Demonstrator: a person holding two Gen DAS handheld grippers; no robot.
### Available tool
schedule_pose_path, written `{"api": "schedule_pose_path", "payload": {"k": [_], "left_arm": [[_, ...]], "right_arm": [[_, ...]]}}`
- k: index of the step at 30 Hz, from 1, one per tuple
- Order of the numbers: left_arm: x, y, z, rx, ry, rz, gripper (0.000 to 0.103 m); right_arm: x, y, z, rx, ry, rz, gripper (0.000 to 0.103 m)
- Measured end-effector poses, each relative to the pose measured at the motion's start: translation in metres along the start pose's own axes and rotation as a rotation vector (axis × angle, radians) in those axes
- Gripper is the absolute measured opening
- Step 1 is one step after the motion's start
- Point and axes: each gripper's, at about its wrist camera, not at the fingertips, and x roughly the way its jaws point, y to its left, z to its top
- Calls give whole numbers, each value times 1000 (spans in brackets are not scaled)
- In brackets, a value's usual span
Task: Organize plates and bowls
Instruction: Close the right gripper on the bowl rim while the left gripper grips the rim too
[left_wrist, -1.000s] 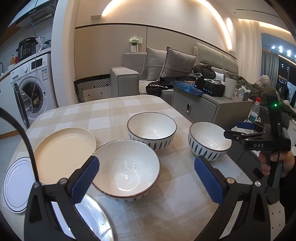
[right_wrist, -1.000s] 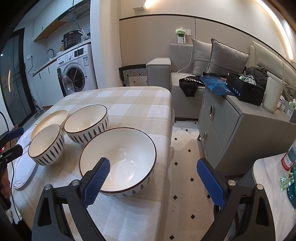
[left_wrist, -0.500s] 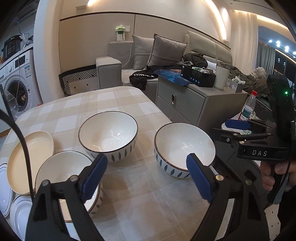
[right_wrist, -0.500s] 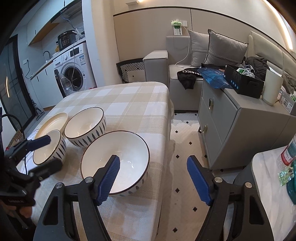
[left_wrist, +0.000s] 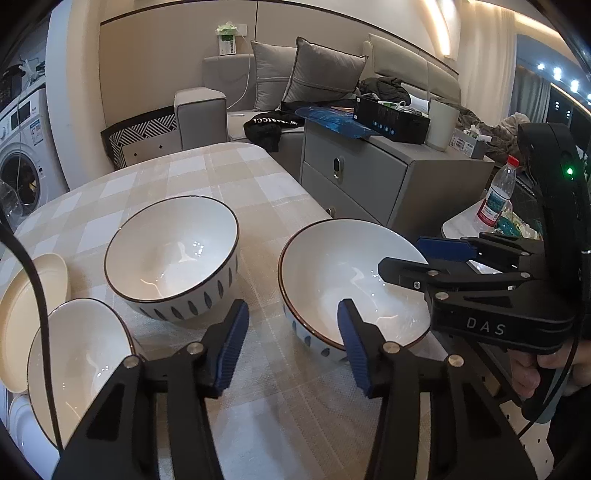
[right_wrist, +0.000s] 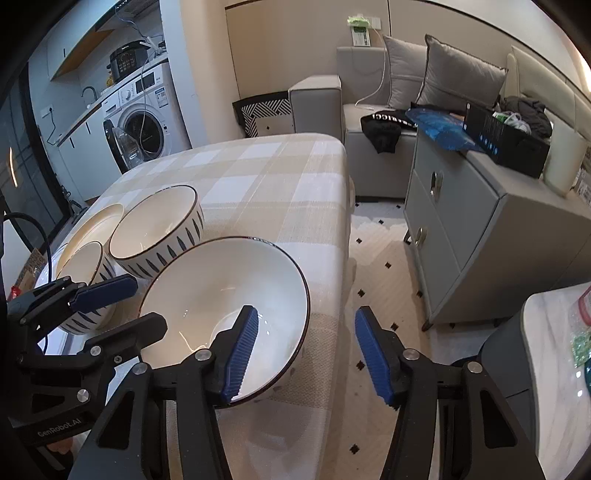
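Grey sofa (left_wrist: 236, 107), washing machine (right_wrist: 147, 122)

My left claw (left_wrist: 290, 341) hides the near rim of the large bowl (left_wrist: 332, 273); the cream plate (left_wrist: 22, 295) runs off the frame's edge.

Black claw (left_wrist: 291, 343), ribbed blue pads (left_wrist: 229, 347), seemingly silver screws

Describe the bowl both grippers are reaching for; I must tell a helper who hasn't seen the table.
On the checked tablecloth, three bowls sit in a row. It's the bowl at the table edge nearest the grey cabinet, the only one with a gripper at each side of its rim.
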Motion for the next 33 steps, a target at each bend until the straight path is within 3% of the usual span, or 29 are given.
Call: {"api": "schedule_pose_path", "payload": {"k": [8, 12, 27, 33], "left_arm": [[7, -4, 0, -1, 3, -22, 42], [10, -6, 0, -3, 9, -39, 39], [8, -3, -1, -5, 11, -38, 31], [6, 1, -1, -11, 8, -32, 20]], "right_arm": [[16, 0, -3, 38, 37, 38, 39], [19, 3, -2, 49, 42, 59, 27], [11, 2, -5, 102, 37, 54, 20], [9, 3, -7, 112, 26, 32, 18]]}}
